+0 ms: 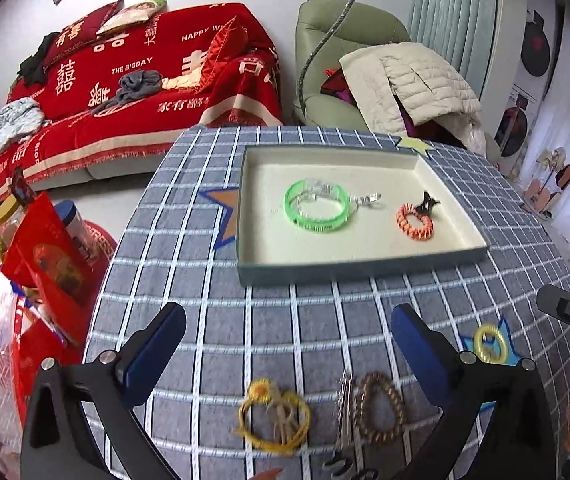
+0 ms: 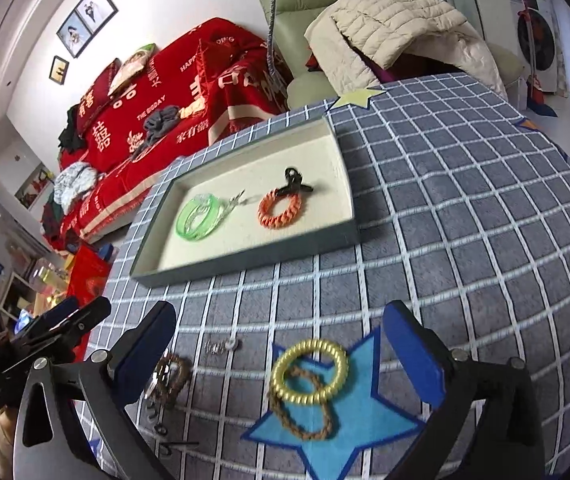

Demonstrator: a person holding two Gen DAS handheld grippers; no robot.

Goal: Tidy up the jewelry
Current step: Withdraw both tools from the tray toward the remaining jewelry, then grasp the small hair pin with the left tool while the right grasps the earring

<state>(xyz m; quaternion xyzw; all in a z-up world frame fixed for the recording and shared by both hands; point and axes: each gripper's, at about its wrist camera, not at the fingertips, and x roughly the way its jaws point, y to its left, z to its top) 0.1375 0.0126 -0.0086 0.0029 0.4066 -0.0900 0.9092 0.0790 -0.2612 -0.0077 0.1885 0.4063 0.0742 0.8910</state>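
A shallow cream-lined tray (image 1: pixel 361 266) (image 2: pixel 245 260) sits on the grey checked tablecloth. In it lie a green bangle (image 1: pixel 316 210) (image 2: pixel 199 218), a clear clip and an orange coil bracelet (image 1: pixel 414 222) (image 2: pixel 279 210) with a black clasp. My left gripper (image 1: pixel 289 340) is open and empty above a yellow cord bracelet (image 1: pixel 273 420) and a brown beaded bracelet (image 1: pixel 379 408) (image 2: pixel 171 376). My right gripper (image 2: pixel 279 344) is open and empty above a yellow coil ring (image 2: pixel 311 372) (image 1: pixel 491 344) that overlaps a brown braided cord (image 2: pixel 305 412) on a blue star patch.
A silver chain (image 1: pixel 343 412) and small dark pieces (image 2: pixel 157 420) lie beside the beaded bracelet. The other gripper shows at the left edge of the right wrist view (image 2: pixel 45 332). Red bags (image 1: pixel 45 272) stand left of the table. A sofa and armchair lie beyond.
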